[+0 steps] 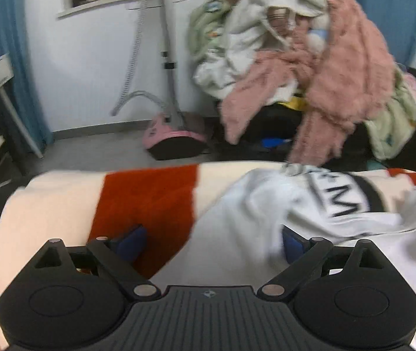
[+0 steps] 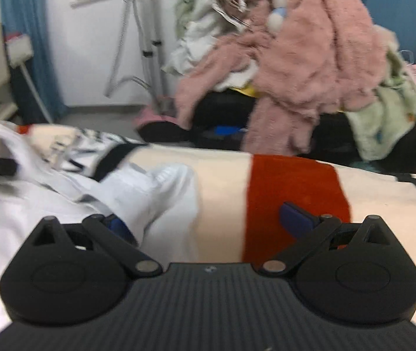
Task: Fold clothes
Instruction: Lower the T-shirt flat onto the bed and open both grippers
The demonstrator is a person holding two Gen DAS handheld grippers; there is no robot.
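Best to pinch a single edge layer of the white T-shirt (image 1: 251,222), low and flat, before lifting; rumpled on the striped blanket (image 1: 149,201), reaching between the spread fingers of the left gripper (image 1: 212,241); spilling inside the left finger of the equally wide-open, empty right gripper (image 2: 208,219).

Each hand-held gripper (image 1: 210,242) (image 2: 208,222): ribbed black body, round housings at 4 and 8 o'clock, silver pivot pins, blue pads (image 1: 130,244).

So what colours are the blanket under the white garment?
Cream with a broad rust-red stripe: blanket, clearest in the right wrist view.
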